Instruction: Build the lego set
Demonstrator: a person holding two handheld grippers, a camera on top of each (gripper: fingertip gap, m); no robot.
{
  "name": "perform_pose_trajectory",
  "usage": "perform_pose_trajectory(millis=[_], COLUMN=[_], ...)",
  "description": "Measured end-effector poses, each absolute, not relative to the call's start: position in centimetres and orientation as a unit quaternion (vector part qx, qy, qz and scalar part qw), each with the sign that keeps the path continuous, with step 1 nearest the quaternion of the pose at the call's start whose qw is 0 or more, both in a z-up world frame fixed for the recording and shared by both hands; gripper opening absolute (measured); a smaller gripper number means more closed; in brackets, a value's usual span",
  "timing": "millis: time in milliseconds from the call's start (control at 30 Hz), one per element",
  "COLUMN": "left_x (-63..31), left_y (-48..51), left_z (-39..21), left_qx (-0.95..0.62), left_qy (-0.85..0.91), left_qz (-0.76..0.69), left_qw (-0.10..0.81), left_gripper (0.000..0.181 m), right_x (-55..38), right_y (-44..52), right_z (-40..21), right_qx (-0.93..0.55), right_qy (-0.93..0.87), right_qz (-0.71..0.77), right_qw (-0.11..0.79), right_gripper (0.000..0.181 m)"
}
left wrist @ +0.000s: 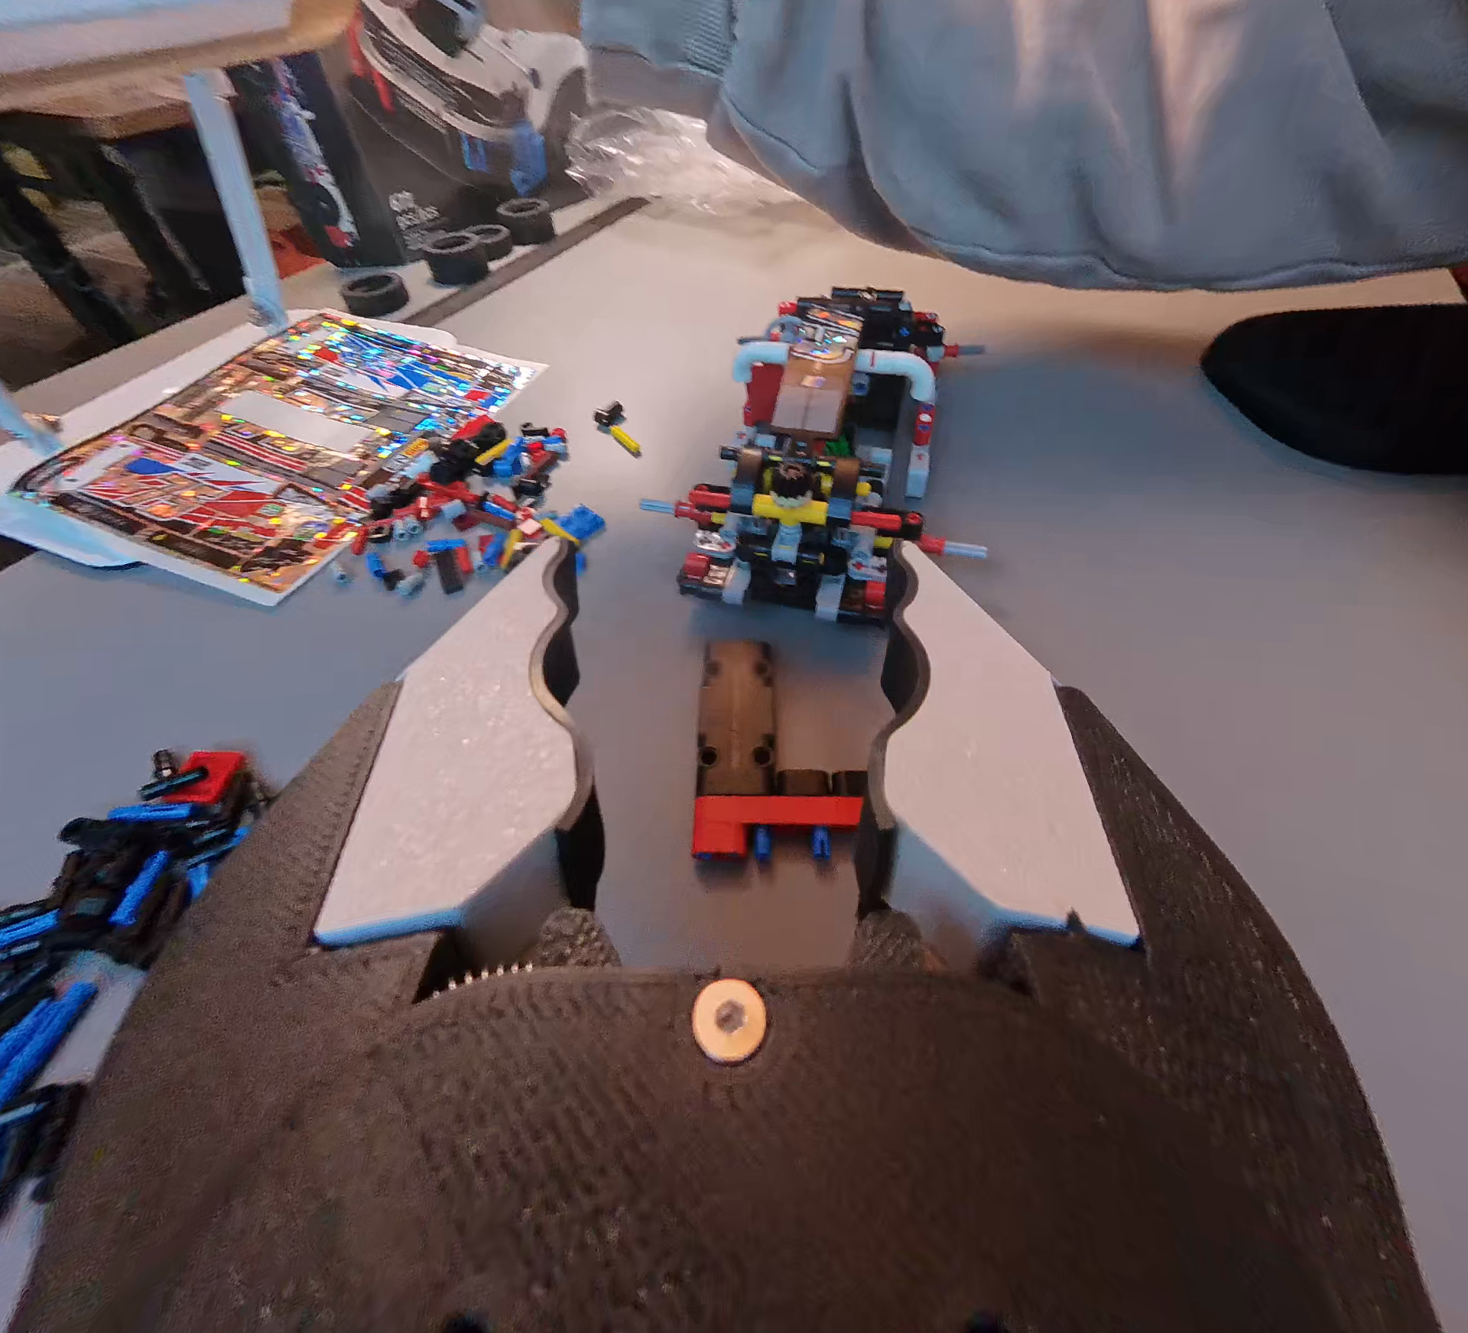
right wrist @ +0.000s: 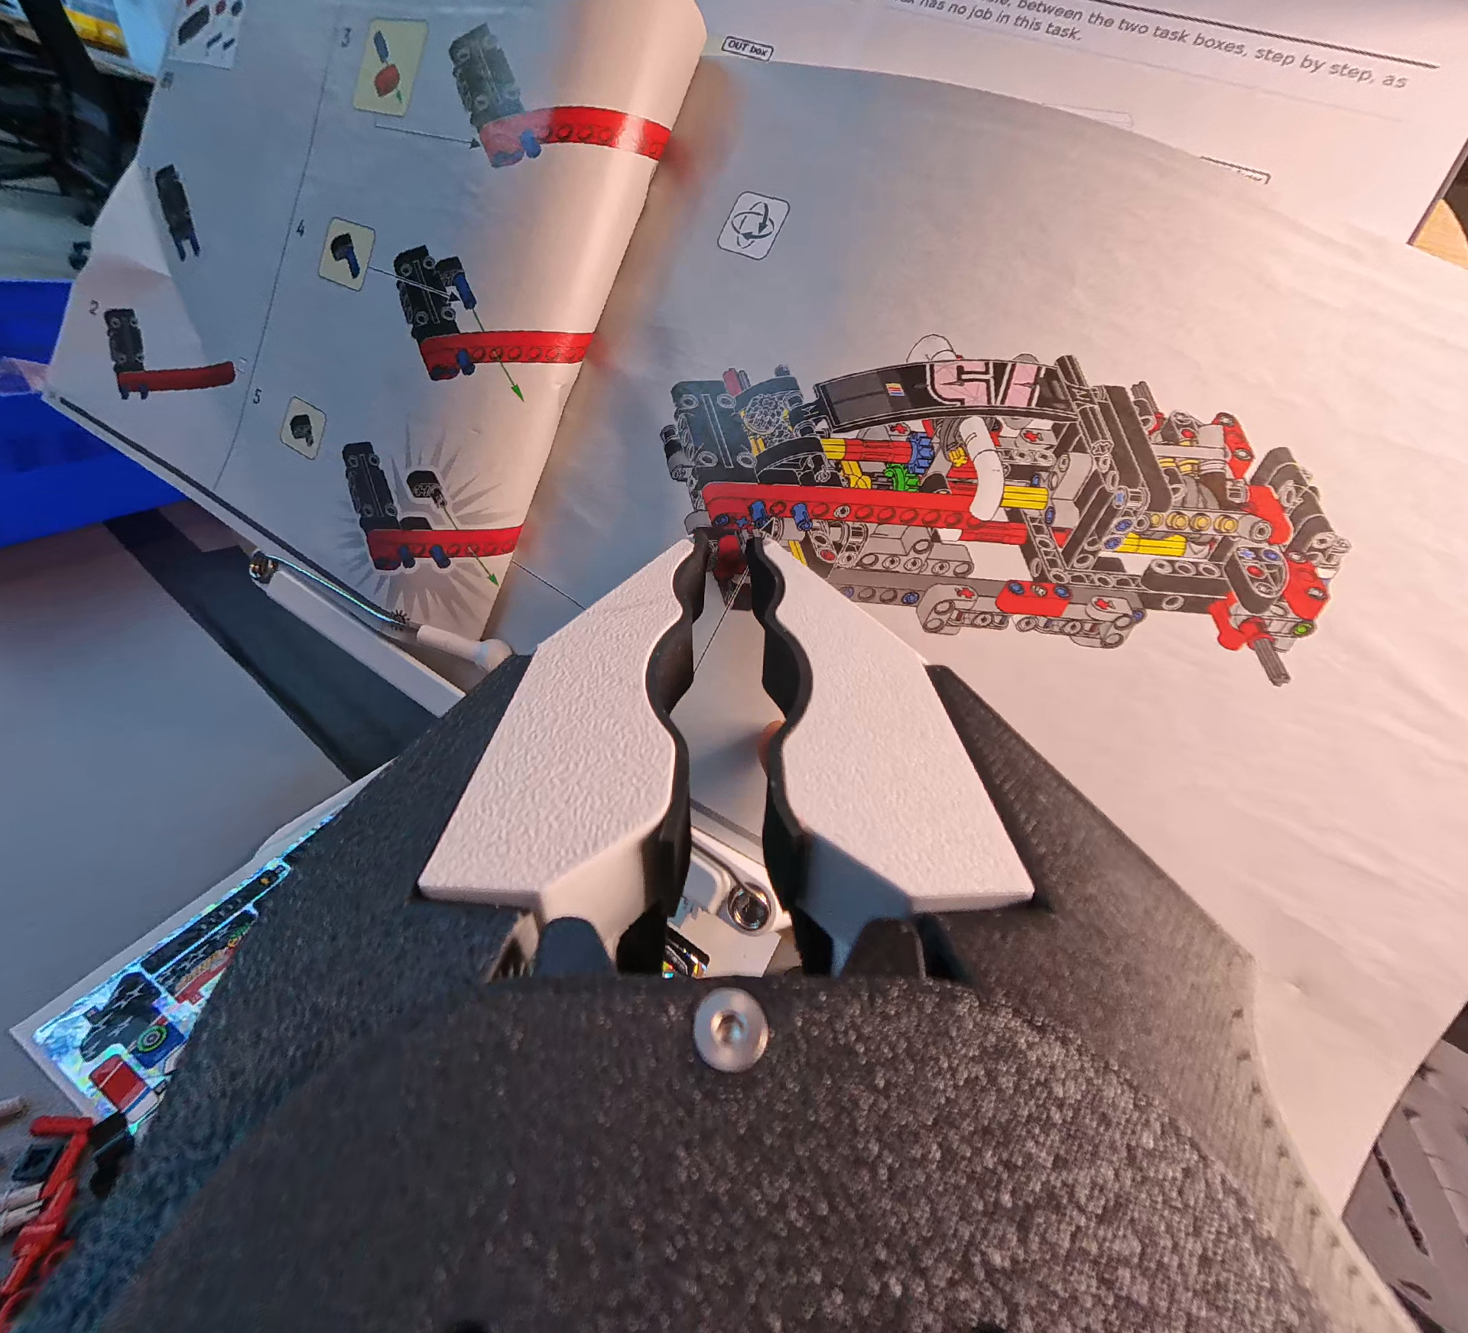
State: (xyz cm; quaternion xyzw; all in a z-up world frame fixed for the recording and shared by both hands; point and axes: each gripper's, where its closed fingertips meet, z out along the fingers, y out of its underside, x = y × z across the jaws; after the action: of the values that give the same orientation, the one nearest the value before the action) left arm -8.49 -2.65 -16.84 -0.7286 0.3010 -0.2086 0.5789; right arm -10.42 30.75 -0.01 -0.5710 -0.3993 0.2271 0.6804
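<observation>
Bare grey counter (left wrist: 1112, 580) right of the multicoloured brick chassis (left wrist: 810, 469); leftward blocked (scattered small loose bricks (left wrist: 477, 501), holographic sticker sheet (left wrist: 262, 437)).

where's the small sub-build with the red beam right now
In the left wrist view the red-beam sub-build lies on the grey table between the open left gripper's fingers, just in front of the car chassis.

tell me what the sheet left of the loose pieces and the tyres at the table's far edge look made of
The sheet looks like glossy printed sticker paper with a holographic foil finish: it throws rainbow glints and has a plain white border. The tyres look like matte black rubber, dull with moulded tread ridges and no shine, though hard plastic can't be ruled out from here.
</observation>
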Motion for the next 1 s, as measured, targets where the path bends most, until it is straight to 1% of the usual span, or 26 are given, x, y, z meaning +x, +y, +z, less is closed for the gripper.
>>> perform_pose_trajectory(millis=[167,333,1000], left_x=[-11.9,-14.7,-15.4], left_y=[-1.0,-0.3,0.2], left_z=[-14.8,-13.9,-14.7], left_qx=[-0.723,-0.722,-0.734], left_qy=[0.221,0.166,0.167], left_qz=[-0.160,-0.116,-0.078], left_qw=[0.635,0.662,0.653], left_gripper=[0.077,0.079,0.079], right_x=[-10.3,-10.1,-9.9], right_y=[30.8,30.8,30.8], right_z=[0.0,0.2,-0.3], right_qx=[-0.570,-0.569,-0.571], right_qy=[-0.395,-0.392,-0.380], right_qz=[0.223,0.221,0.236], right_qw=[0.685,0.689,0.688], right_gripper=[0.010,0.013,0.014])
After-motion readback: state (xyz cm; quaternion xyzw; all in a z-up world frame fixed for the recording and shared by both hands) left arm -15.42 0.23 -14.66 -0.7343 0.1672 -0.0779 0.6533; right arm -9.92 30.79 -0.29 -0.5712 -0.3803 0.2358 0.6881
